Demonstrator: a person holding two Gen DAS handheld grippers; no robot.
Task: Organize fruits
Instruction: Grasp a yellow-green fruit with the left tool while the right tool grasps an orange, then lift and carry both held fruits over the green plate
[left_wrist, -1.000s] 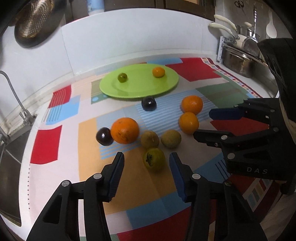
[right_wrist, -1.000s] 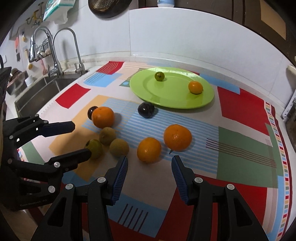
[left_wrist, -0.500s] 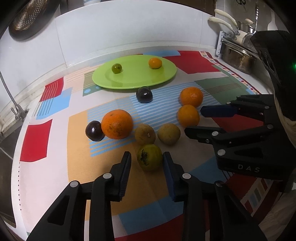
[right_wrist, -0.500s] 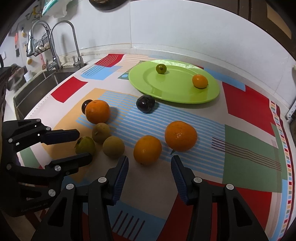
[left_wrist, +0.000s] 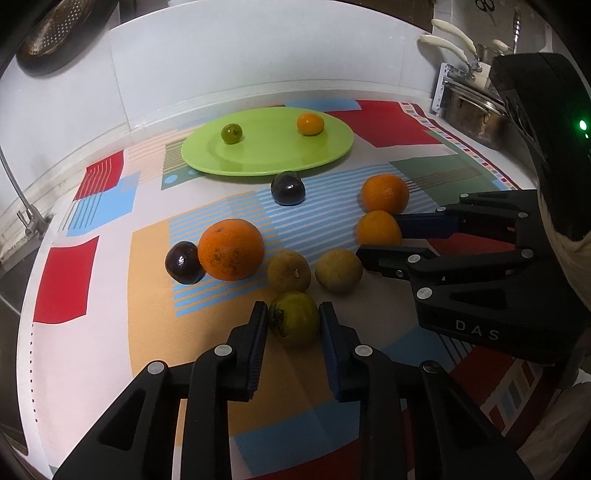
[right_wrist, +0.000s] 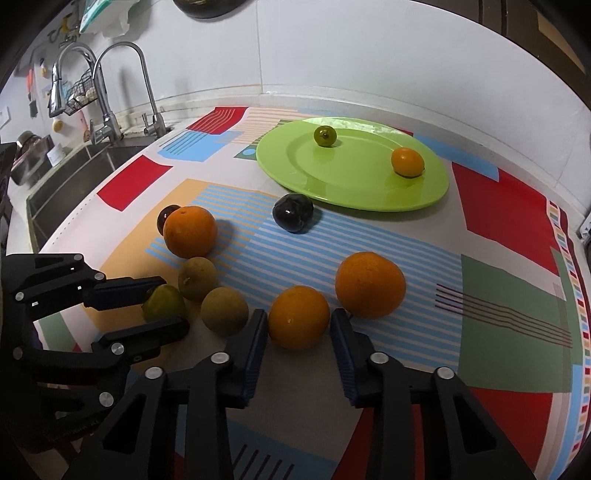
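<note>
My left gripper is shut on a green persimmon that rests on the patterned cloth; both also show in the right wrist view. My right gripper is open with its fingers either side of a small orange, with gaps on both sides. A bigger orange lies just beyond. A green plate at the back holds a small green fruit and a small orange fruit.
Two brownish round fruits, a large orange and two dark plums lie on the cloth. A sink with taps is at the left; pots at the right.
My left gripper has moved forward and closed onto the green persimmon. My right gripper has moved forward so its fingers flank the small orange.
</note>
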